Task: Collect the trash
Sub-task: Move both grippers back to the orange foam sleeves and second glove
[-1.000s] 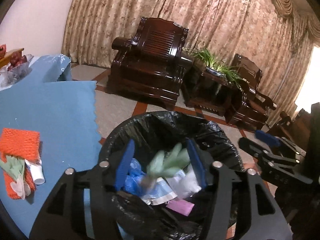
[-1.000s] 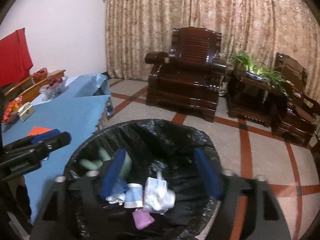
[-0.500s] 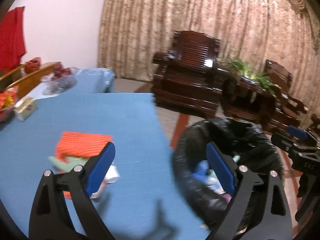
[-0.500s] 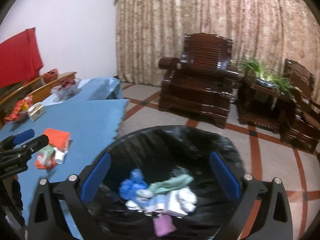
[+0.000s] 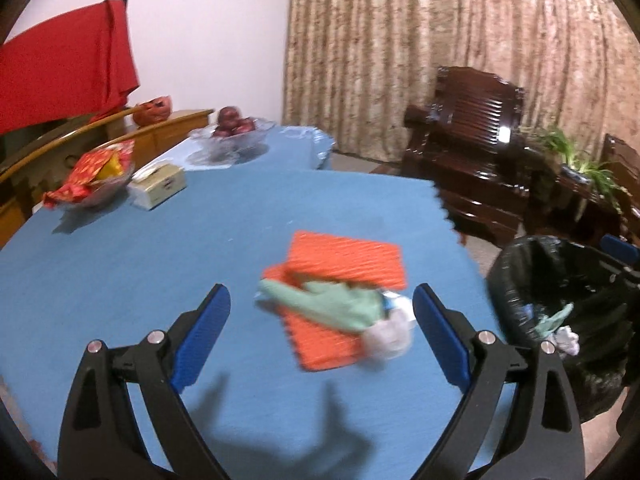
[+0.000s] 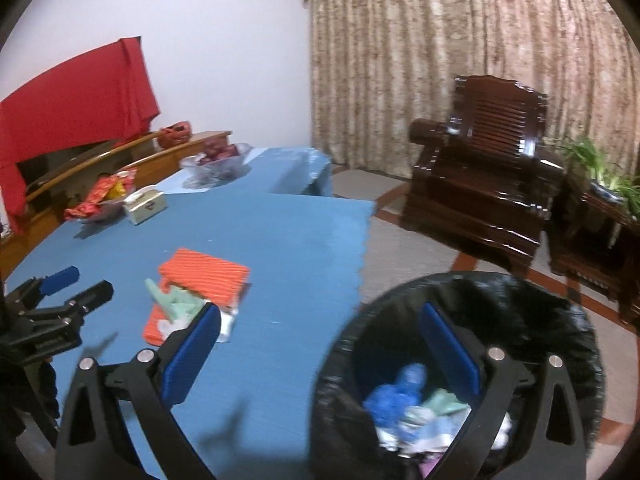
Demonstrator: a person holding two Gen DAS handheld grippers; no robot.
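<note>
Both grippers wide open, empty.
Left gripper (image 5: 322, 320) faces the green glove (image 5: 332, 304) at twelve o'clock; right gripper (image 6: 320, 338) straddles the trash bin (image 6: 560, 320) rim.

Home living room. Carved dark-wood armchair (image 6: 484, 176) against floor-length patterned curtains (image 6: 460, 52), potted plant (image 6: 600, 168) on a side table, blue-clothed table (image 5: 160, 280) with fruit bowl (image 5: 232, 132), snack dish (image 5: 94, 180) and tissue box (image 5: 158, 188), bin with black liner (image 6: 500, 340) beside it.

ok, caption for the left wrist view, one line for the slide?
Open left claw faces green glove and wrappers on an orange mat; lined bin at right.
</note>
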